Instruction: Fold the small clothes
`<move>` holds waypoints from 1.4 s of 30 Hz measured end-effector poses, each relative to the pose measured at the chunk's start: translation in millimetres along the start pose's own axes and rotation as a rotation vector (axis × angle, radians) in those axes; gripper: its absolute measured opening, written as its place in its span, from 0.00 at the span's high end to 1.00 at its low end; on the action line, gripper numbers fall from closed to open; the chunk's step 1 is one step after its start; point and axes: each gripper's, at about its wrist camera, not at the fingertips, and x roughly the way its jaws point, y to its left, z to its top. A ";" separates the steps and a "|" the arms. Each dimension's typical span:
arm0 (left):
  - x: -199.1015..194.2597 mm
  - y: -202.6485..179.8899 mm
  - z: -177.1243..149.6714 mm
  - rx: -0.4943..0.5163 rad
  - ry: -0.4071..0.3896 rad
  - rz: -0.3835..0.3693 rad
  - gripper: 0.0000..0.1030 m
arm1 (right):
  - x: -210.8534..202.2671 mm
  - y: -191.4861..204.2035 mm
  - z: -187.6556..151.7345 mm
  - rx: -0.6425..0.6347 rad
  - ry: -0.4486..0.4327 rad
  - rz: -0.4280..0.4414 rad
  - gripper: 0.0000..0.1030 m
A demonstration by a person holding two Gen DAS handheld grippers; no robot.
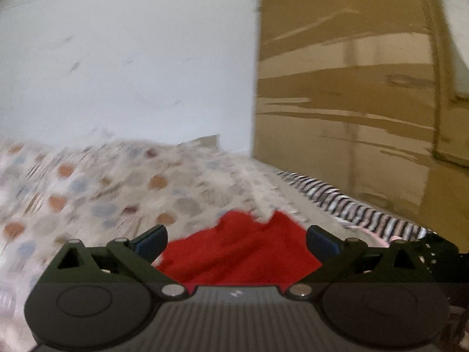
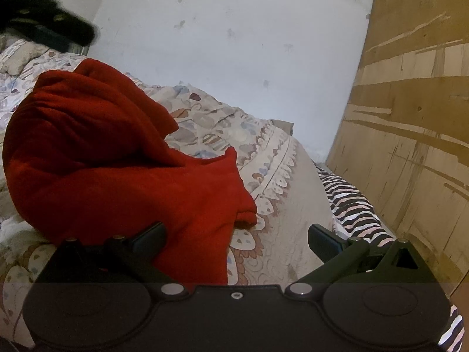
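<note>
A small red fleece garment (image 2: 117, 158) lies bunched on the patterned bedspread (image 2: 263, 152). In the right wrist view it sits left of centre, one part humped up, a flat part reaching down between the fingers. My right gripper (image 2: 236, 239) is open, its left finger (image 2: 149, 236) against the cloth. In the left wrist view, which is blurred, the red garment (image 1: 237, 249) lies between the fingers of my open left gripper (image 1: 236, 242), close to its body. The left gripper also shows as a dark blur in the right wrist view (image 2: 44, 14), top left.
A white wall (image 1: 132, 58) stands behind the bed. A tall brown cardboard panel (image 2: 410, 132) stands along the right side; it also shows in the left wrist view (image 1: 351, 88). A black-and-white striped cloth (image 2: 351, 205) lies along its foot.
</note>
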 end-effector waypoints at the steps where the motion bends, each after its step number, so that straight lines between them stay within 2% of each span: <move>1: -2.0 8.8 -5.8 -0.044 0.014 0.015 0.00 | 1.5 -1.0 0.6 0.004 0.003 0.003 0.01; 4: 0.3 38.9 -26.8 -0.211 0.080 0.026 0.00 | 0.3 -7.5 4.8 0.019 -0.008 0.024 0.01; 6: 3.3 55.7 -37.7 -0.302 0.112 0.002 0.01 | -2.5 -15.7 12.5 0.040 -0.036 0.041 0.01; 8: 5.8 66.6 -44.3 -0.353 0.112 -0.039 0.01 | -1.3 -26.0 25.6 0.076 -0.046 0.067 0.00; 10: 9.8 72.3 -47.2 -0.371 0.104 -0.072 0.01 | 4.3 -38.5 43.5 0.139 -0.037 0.132 0.00; 13: 14.8 73.8 -48.8 -0.377 0.094 -0.094 0.01 | 18.0 -54.3 69.3 0.267 0.012 0.314 0.00; 17: 21.1 74.2 -50.8 -0.363 0.090 -0.126 0.01 | 52.6 -63.6 98.4 0.528 0.163 0.612 0.00; 20: 19.1 64.0 -54.1 -0.344 0.092 -0.153 0.06 | 81.8 -59.4 110.1 0.690 0.263 0.710 0.00; 22: 20.0 59.9 -54.5 -0.333 0.094 -0.170 0.11 | 101.8 -51.9 117.3 0.739 0.352 0.720 0.00; 25: 21.5 54.1 -53.7 -0.297 0.087 -0.154 0.14 | 129.8 -37.9 123.6 0.752 0.461 0.737 0.00; 29: 20.8 45.1 -52.3 -0.239 0.073 -0.148 0.14 | 163.2 -33.5 115.6 0.955 0.552 0.753 0.00; 32: 19.9 37.8 -50.3 -0.178 0.060 -0.150 0.14 | 186.1 -39.1 109.1 1.112 0.636 0.709 0.00; 34: 18.9 32.0 -49.0 -0.135 0.053 -0.151 0.14 | 197.8 -40.8 108.2 1.155 0.685 0.671 0.00; 37: 18.2 22.0 -48.6 -0.063 0.037 -0.148 0.19 | 212.6 -38.1 113.4 1.147 0.736 0.639 0.00; 40: 17.0 16.0 -48.5 -0.028 0.027 -0.137 0.25 | 221.3 -28.1 119.2 1.057 0.765 0.567 0.01; 42: 15.7 16.0 -47.9 -0.028 0.022 -0.136 0.31 | 221.8 -21.9 120.6 1.012 0.769 0.550 0.06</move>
